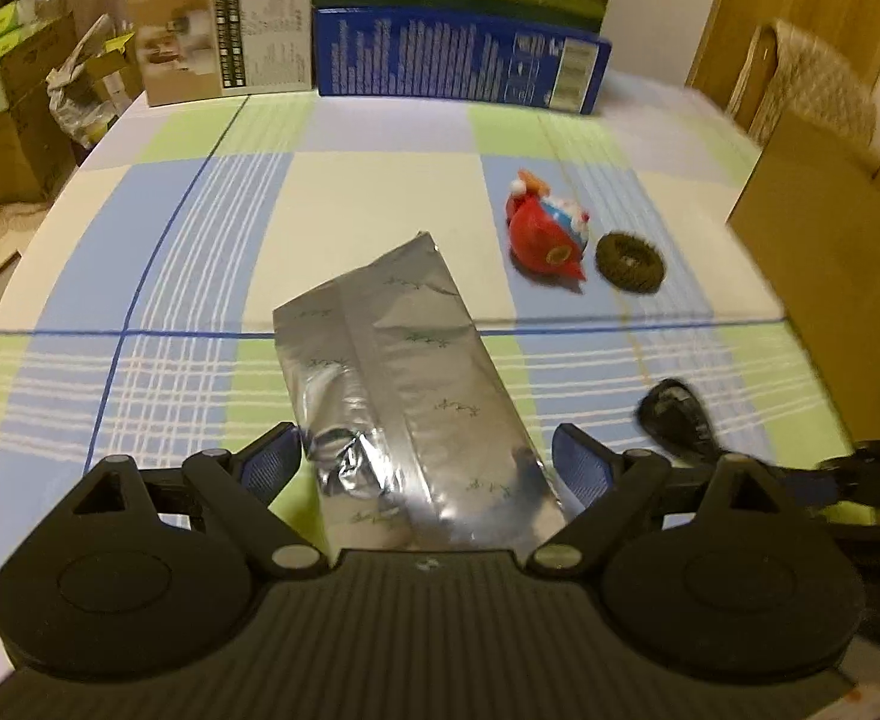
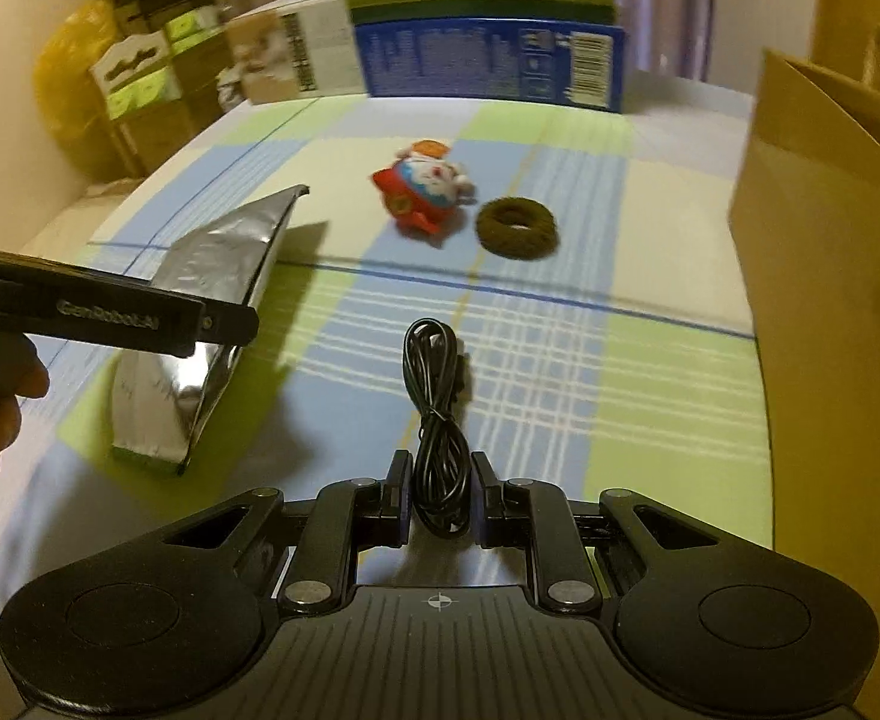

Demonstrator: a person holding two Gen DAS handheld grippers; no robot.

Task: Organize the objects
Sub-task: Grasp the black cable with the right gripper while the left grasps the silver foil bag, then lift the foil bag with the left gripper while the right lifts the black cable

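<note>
Silver foil pouch [image 1: 401, 384] sits tilted between the wide-spread jaws of the left gripper [image 1: 428, 462], above the checked cloth of the bench [image 1: 200, 228]; whether the pads touch it cannot be told. Only the right wrist view shows the pouch's raised far end and the right gripper [image 2: 437, 495], jaws narrowed on a coiled black cable [image 2: 437, 420]. Beyond the pouch lie a red toy figure [image 1: 545, 234] and, just beside it, a dark ring [image 1: 629, 261], near a brown cardboard box [image 2: 830, 300].

"GenRobot.AI" on left gripper [image 2: 218, 324] side, box print too blurred
</note>
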